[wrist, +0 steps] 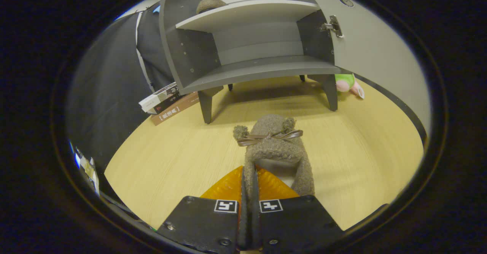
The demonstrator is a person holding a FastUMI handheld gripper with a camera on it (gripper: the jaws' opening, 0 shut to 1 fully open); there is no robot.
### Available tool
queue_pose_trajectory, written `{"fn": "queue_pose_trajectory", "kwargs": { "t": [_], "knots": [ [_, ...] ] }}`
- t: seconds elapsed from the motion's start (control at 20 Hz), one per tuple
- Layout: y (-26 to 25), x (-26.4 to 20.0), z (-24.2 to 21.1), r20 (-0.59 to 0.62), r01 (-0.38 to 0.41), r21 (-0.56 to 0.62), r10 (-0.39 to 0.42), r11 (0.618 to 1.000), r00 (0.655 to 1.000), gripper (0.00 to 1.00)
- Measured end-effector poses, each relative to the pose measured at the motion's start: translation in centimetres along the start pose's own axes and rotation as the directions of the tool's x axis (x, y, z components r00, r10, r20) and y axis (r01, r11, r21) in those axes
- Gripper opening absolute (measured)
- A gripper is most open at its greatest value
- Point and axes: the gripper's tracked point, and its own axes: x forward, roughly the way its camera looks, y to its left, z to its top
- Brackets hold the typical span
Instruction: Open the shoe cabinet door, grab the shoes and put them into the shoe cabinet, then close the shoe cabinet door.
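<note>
Grab step judged done: slipper (274,143) is held by its side wall in the clenched tongs (249,187) above the bench (171,159), before the open cabinet (243,48); next, a carry onto the lower shelf (262,68) is needed.

I see a fuzzy brown slipper (274,147) with a thin brown bow across its toe and two small ears, pointing away toward the cabinet, its near side wall pinched between the fingers. The grey shoe cabinet (251,37) stands on short legs on the wooden floor beyond it, door (374,52) swung open to the right. A second brown slipper (210,4) sits on its upper shelf; the lower shelf holds nothing.
</note>
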Motion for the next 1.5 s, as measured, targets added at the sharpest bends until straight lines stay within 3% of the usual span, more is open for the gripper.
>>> {"fn": "queue_pose_trajectory", "kwargs": {
  "t": [0.2,0.35,0.8,1.15,1.5],
  "knots": [
    [-0.7,-2.0,1.7,0.059,0.009,0.003,-0.009,1.0,0.998,0.07],
    [0.1,-4.1,2.7,0.078,-0.034,0.017,0.033,0.999,0.996,0.07],
    [2.7,-11.8,7.9,0.197,-0.063,-0.041,0.07,0.997,0.978,0.07],
    [4.4,-16.9,15.3,0.342,-0.047,-0.084,0.073,0.995,0.937,0.07],
    [4.4,-20.3,23.4,0.441,0.054,-0.196,0.039,0.979,0.897,0.07]
  ]
}}
